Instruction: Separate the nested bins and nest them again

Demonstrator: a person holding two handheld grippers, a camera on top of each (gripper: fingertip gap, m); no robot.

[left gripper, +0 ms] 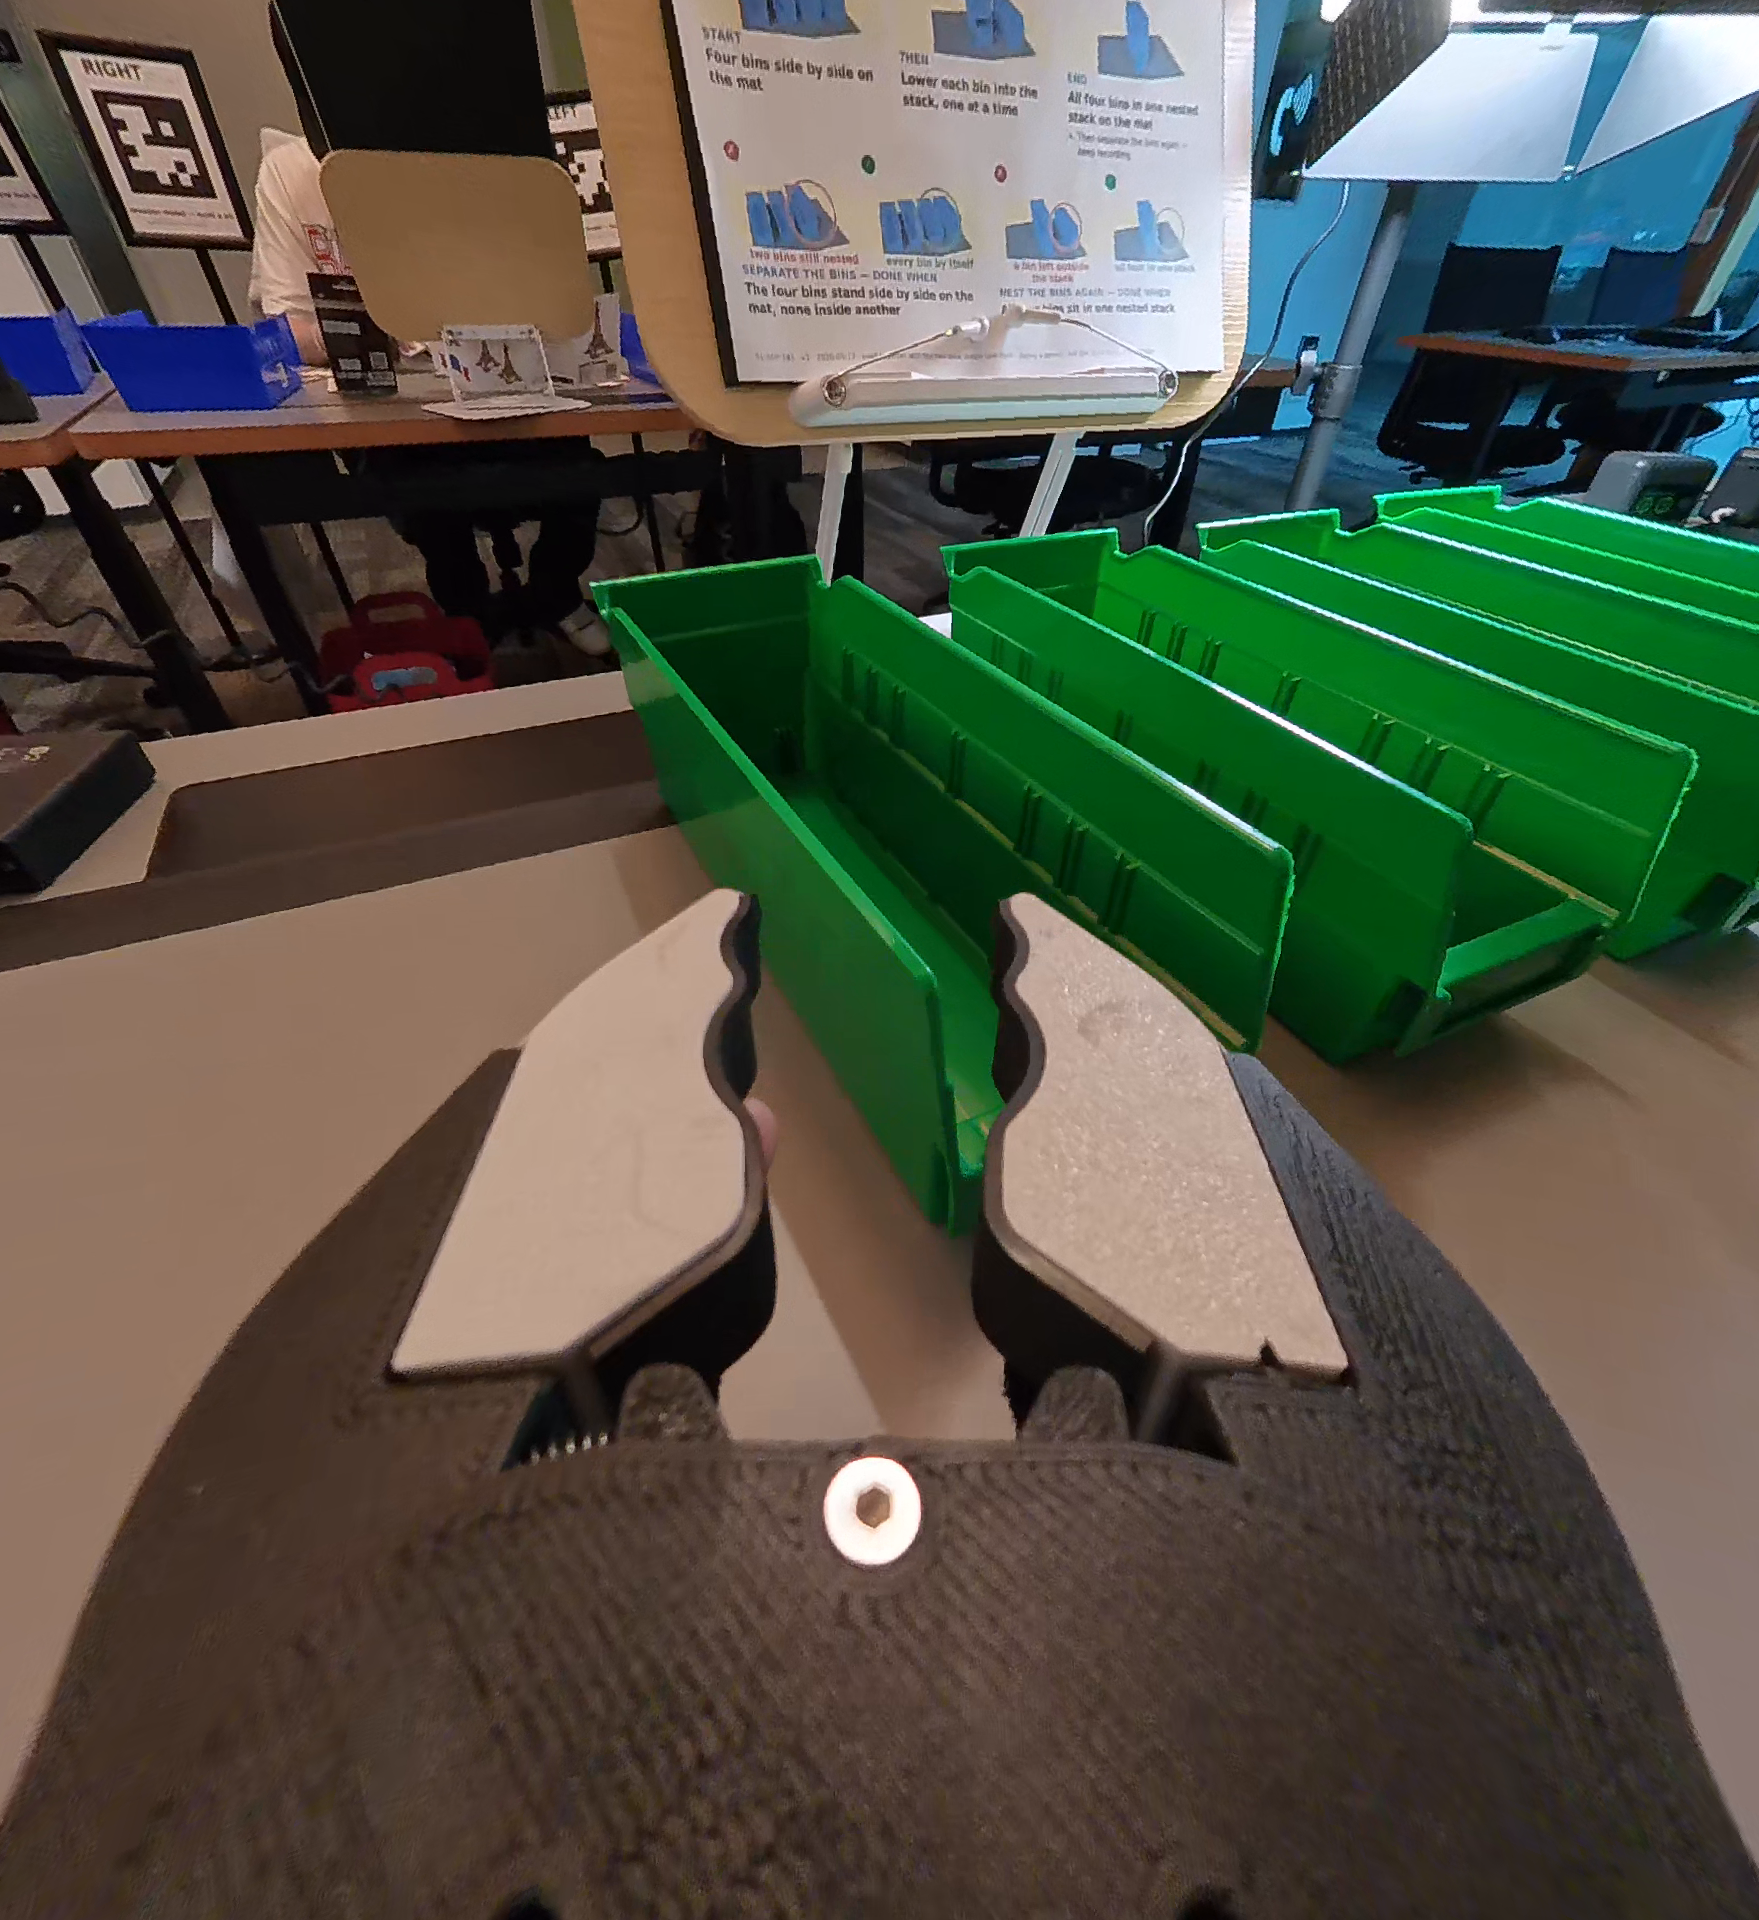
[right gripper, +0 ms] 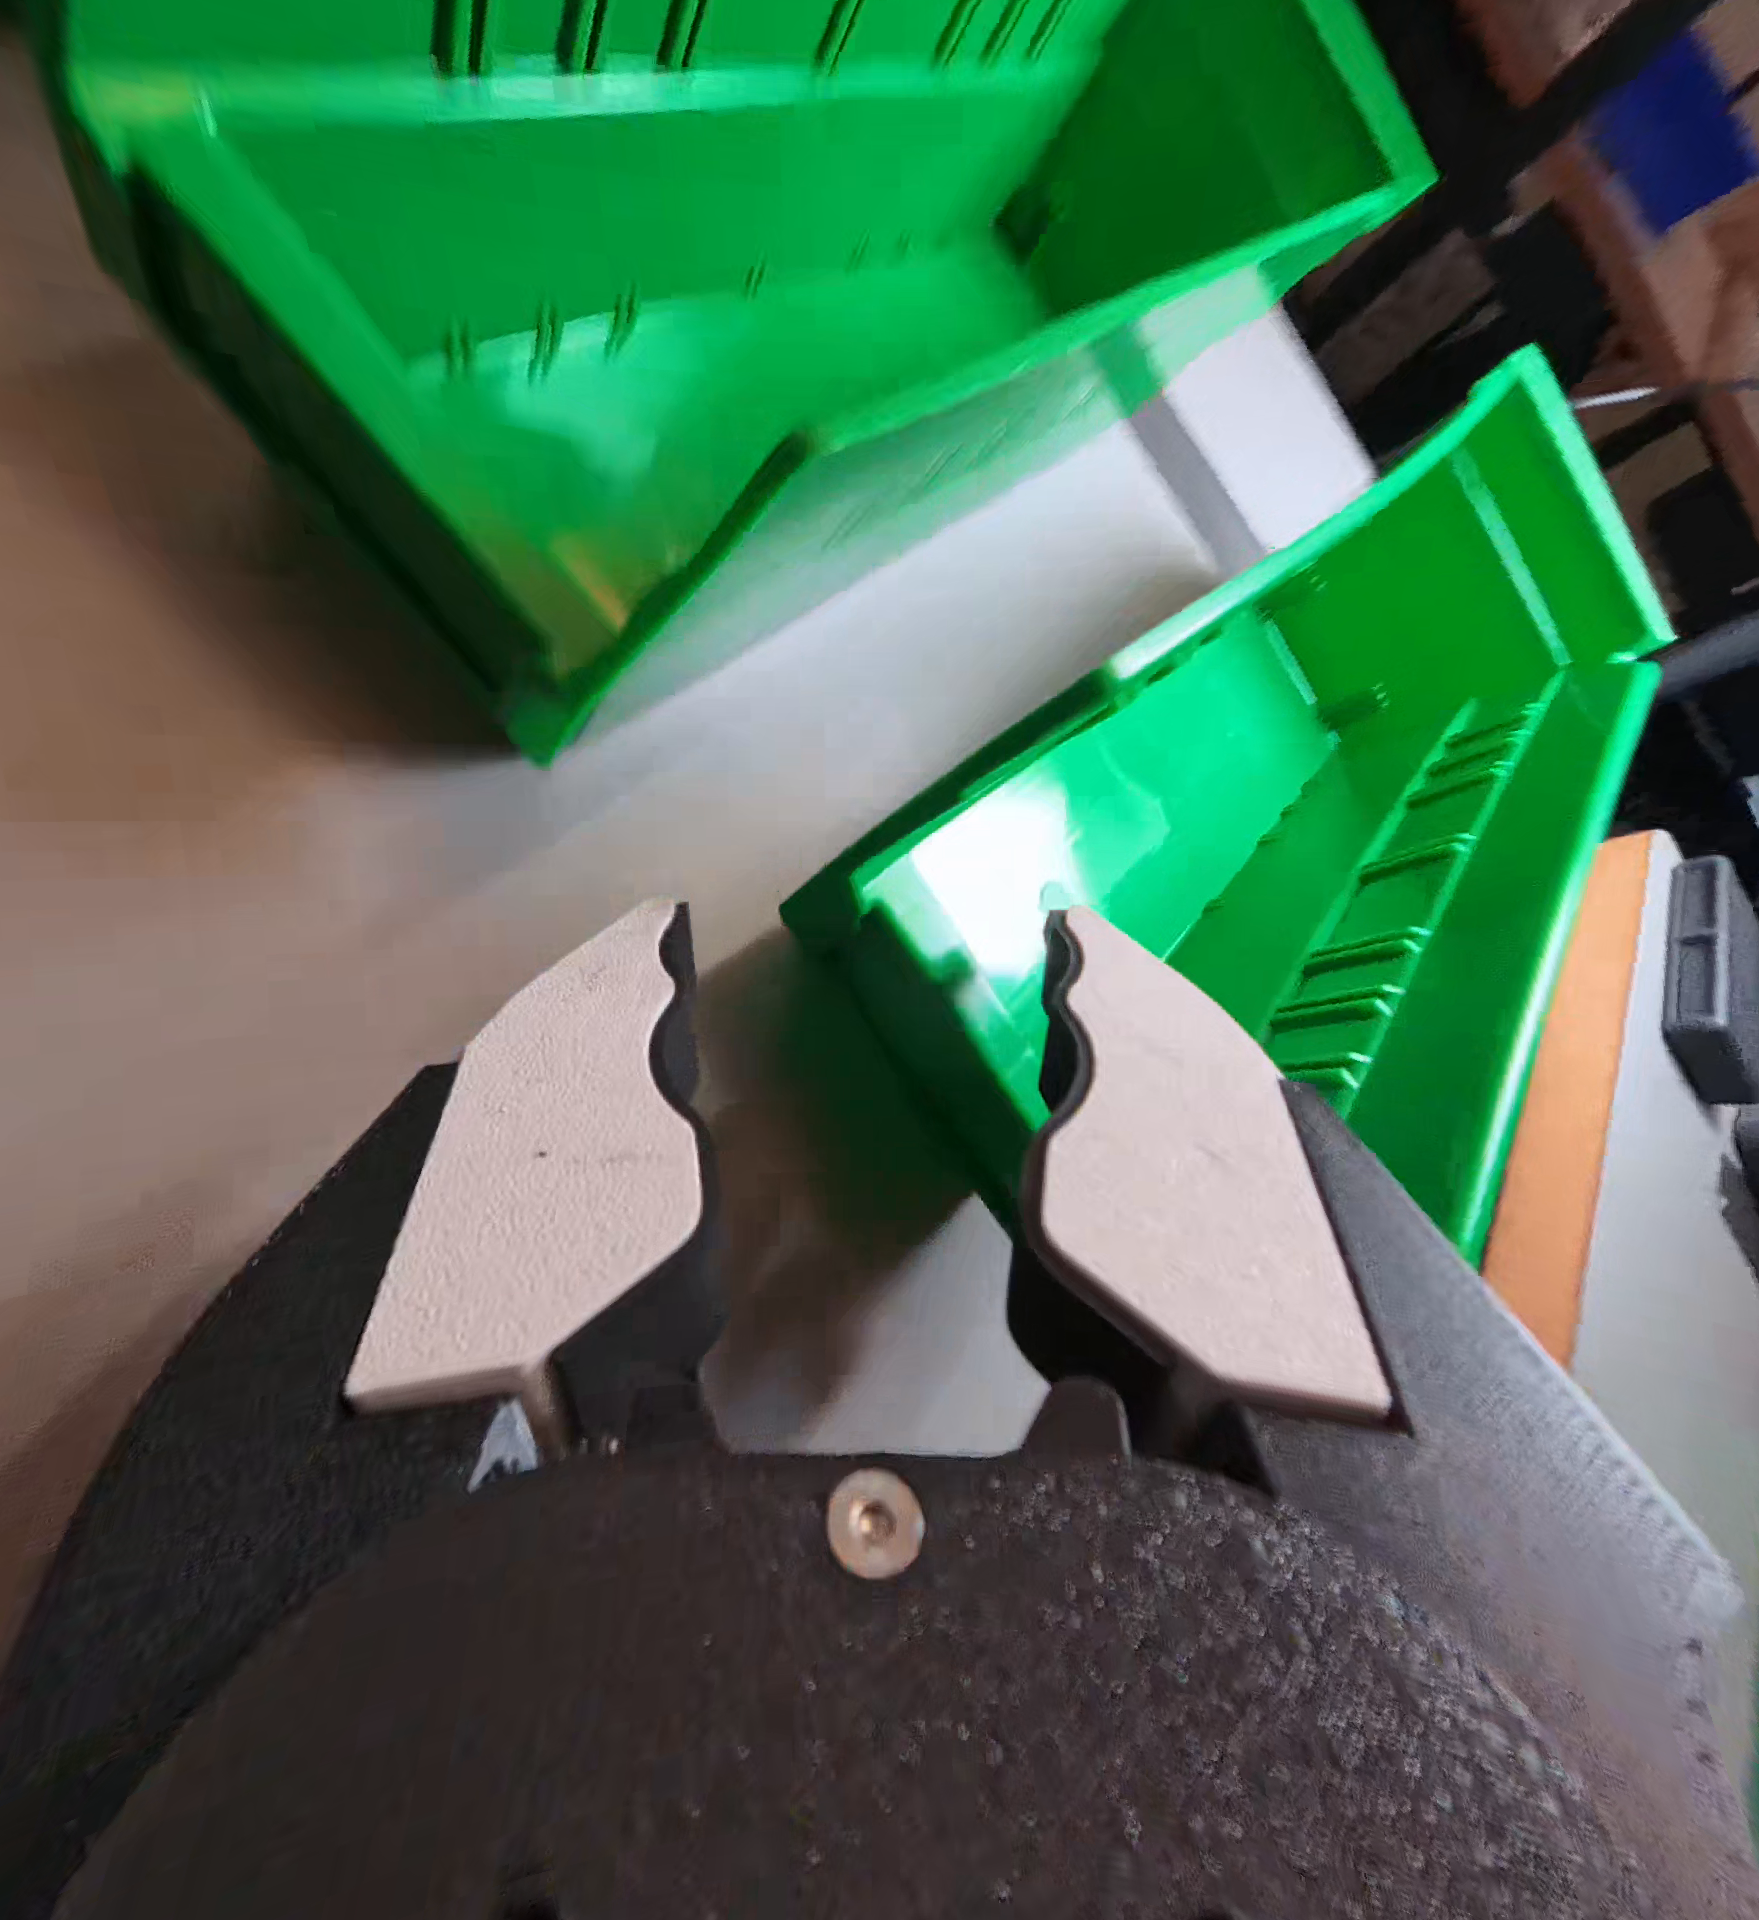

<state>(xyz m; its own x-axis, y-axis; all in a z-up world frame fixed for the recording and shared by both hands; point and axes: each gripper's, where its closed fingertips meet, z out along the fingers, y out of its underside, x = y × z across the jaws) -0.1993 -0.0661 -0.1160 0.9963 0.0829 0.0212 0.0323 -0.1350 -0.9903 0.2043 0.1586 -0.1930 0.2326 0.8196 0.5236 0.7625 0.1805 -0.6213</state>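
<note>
My left gripper (left gripper: 870, 1049) is spread open around the near side wall of the leftmost green bin (left gripper: 833, 831) — three more green bins (left gripper: 1426, 748) sit beside it toward the table's far right edge. My right gripper (right gripper: 870, 1023) is open too, straddling the wall of a bin by the right edge (right gripper: 1322, 831).

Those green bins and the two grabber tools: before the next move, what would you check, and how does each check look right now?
1. Bins separated, none inside another: ok in the left wrist view, where four green bins stand side by side.
2. Left gripper open: ok, jaws apart around the near end wall of the nearest bin.
3. Right gripper open: ok, jaws apart.
4. Right gripper lined up on the right-hand bin: ok, its near corner sits between the jaws.
5. Fingers touching plastic: cannot tell.
6. Right wrist view sharp enough to judge: not ok, it is motion-blurred.
</note>
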